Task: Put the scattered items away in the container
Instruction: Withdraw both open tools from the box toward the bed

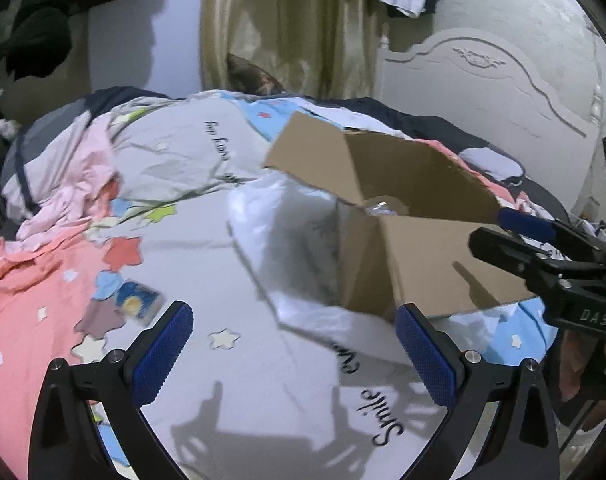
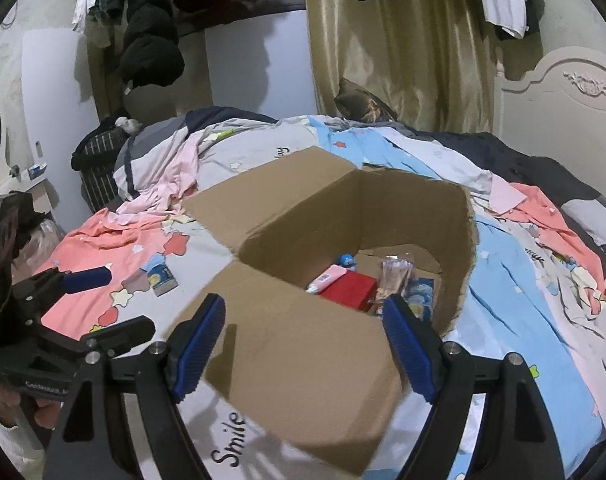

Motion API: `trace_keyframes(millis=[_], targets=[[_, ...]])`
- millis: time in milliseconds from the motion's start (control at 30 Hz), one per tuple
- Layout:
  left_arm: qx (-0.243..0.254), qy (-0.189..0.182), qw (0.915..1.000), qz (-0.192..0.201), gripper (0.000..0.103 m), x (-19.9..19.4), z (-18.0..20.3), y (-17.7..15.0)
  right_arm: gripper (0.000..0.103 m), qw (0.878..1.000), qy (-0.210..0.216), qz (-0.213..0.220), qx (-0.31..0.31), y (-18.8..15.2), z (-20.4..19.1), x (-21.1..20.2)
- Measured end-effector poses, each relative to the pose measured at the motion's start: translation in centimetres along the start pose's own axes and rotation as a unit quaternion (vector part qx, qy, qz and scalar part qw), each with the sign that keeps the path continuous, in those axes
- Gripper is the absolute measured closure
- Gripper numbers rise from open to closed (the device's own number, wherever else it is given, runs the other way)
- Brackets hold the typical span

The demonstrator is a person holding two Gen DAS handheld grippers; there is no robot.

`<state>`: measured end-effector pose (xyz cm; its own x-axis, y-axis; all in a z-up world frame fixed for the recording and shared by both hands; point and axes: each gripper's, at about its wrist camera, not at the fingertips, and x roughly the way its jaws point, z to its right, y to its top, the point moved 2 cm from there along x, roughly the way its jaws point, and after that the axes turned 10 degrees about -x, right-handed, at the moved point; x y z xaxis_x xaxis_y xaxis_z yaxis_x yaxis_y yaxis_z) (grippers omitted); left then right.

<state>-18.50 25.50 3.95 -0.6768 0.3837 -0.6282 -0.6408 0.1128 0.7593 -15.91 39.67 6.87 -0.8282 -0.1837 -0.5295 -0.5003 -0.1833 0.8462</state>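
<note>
An open cardboard box [image 2: 303, 216] stands on the bed. Inside it lie a red box [image 2: 351, 290], a pink tube [image 2: 327, 278], a clear packet [image 2: 397, 276] and other small items. One small blue packet [image 1: 137, 300] [image 2: 163, 278] lies on the sheet, left of the box [image 1: 415, 248]. My left gripper [image 1: 295, 344] [image 2: 129, 300] is open and empty, low over the sheet, with the packet just beyond its left finger. Above the box's near flap my right gripper [image 2: 305, 340] [image 1: 489, 227] hangs open, holding nothing.
A white plastic bag [image 1: 291, 240] lies against the box's left side. Rumpled pink clothes [image 1: 79, 176] are heaped on the star-print bedsheet [image 1: 207, 248]. A headboard [image 1: 483, 80] and a gold curtain [image 1: 287, 28] stand behind; a dark basket [image 2: 99, 172] sits beside the bed.
</note>
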Motion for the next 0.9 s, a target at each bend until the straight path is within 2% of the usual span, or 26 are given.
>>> trace_keyframes(millis=[233,400,900], targets=[[-0.004,0.032,0.9995,-0.007,0.000,-1.9,-2.7,-1.7,0.024,1.000,0.020,0.000,-0.009,0.1,-2.8,-0.5],[-0.002,0.038,0.9993,-0.001,0.000,-3.7,-4.2,-3.2,0.024,0.999,0.040,-0.005,-0.001,-0.8,-5.0,0.0],[-0.077,0.078,0.9939,0.012,0.000,-8.2,-13.7,-7.4,0.024,0.996,0.085,-0.029,0.003,-2.6,-12.7,1.9]])
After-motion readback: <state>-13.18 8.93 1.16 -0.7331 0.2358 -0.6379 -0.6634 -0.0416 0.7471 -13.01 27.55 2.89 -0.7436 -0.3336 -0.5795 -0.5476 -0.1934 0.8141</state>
